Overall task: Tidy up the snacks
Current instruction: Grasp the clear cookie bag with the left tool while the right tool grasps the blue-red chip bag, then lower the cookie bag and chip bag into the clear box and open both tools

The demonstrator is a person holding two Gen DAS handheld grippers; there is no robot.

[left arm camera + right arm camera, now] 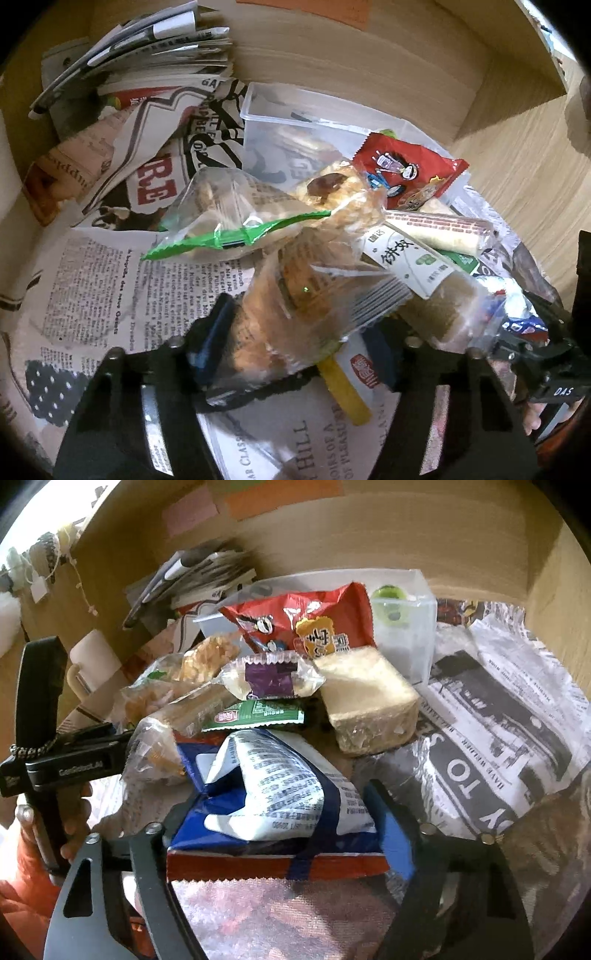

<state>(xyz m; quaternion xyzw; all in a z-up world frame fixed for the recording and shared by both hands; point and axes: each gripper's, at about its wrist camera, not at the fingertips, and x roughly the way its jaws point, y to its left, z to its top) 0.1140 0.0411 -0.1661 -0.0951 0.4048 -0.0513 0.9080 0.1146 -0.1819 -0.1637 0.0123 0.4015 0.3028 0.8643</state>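
The left tongs (pixel 295 343) pinch a clear-wrapped pastry (pixel 280 314) between their pads; ahead lies the snack pile, with a clear plastic box (pixel 258 110) beyond. The right tongs (pixel 280 834) pinch a blue-and-white snack bag (pixel 273 794) on the newspaper-covered worktop (pixel 517 738).

Both cams sit just behind own fingers, tilted down, v. close to snack pile. Left wrist cam looks over left gripper (pixel 299 343); right wrist cam over right gripper (pixel 280 827). Shared ahead of both: clear box (pixel 258 107) (pixel 417 627), red packet (pixel 406 170) (pixel 295 616), newspaper (pixel 103 280) (pixel 517 716).
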